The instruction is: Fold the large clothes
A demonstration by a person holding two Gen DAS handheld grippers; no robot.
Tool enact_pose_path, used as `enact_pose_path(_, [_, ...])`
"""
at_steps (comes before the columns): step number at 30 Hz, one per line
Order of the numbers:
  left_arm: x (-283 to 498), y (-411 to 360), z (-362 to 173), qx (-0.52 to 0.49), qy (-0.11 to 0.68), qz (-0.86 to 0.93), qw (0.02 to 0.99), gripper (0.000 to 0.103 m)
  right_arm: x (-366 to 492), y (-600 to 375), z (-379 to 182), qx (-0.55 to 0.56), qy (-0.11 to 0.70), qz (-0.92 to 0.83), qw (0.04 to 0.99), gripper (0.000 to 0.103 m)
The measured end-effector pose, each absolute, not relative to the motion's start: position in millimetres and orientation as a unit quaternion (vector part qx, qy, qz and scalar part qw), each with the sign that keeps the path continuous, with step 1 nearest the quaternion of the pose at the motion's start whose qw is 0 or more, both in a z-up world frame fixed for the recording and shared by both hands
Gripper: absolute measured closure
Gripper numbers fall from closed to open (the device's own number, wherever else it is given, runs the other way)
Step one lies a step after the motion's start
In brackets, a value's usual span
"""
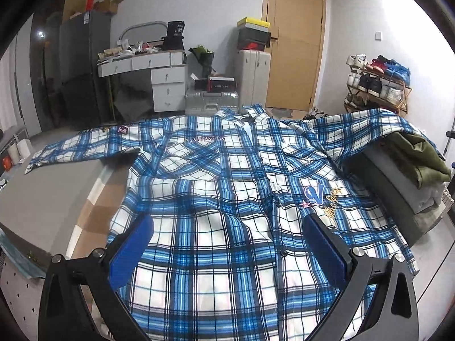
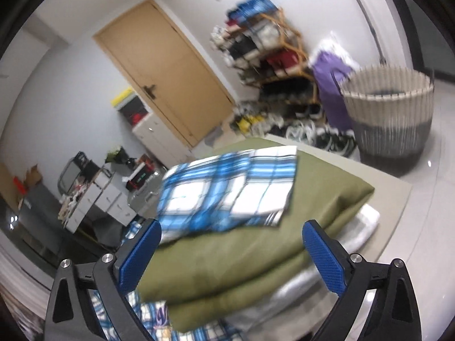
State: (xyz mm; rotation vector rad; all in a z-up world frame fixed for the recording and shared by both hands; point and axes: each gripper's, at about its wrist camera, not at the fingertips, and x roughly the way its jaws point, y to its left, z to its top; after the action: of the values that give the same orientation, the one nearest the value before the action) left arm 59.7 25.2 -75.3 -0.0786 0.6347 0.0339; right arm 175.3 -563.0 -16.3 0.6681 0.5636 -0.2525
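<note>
A large blue and white plaid shirt (image 1: 216, 199) lies spread front up on the table, collar at the far side, with one sleeve (image 1: 71, 147) stretched out to the left. Its other sleeve (image 2: 230, 190) drapes over a stack of folded clothes at the right, cuff resting on the olive green top garment (image 2: 227, 258). My left gripper (image 1: 227, 244) hovers open above the shirt's lower front, blue pads wide apart. My right gripper (image 2: 231, 253) is open in front of the folded stack, close to the draped cuff, holding nothing.
The grey table top (image 1: 48, 199) shows bare at the left of the shirt. The folded stack (image 1: 409, 170) sits at the table's right end. Beyond are a desk with drawers (image 1: 153, 74), suitcases (image 1: 212, 102), a door (image 1: 293, 42), a shoe rack (image 1: 378, 82) and a laundry basket (image 2: 389, 116).
</note>
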Motion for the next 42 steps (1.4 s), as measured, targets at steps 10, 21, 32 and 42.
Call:
enact_pose_path(10, [76,31,-86,-0.035,0.338,0.017,0.940,0.001,241,-542,-25,0.178,0.329,-0.188,0.908,0.071])
enact_pose_path(21, [85,52,-86,-0.054,0.338,0.021,0.939,0.001,259,-447,75,0.069,0.223,-0.122,0.965,0.101])
enact_pose_path(32, [75,90,-87,-0.081,0.334,0.050,0.938,0.001,331,-210,121,0.025,0.205,0.114,0.972,0.101])
enact_pose_path(42, [61,129,-93,-0.088,0.339,0.104,0.931,0.001,400,11,-48,0.069,0.366,0.316,0.873,0.096])
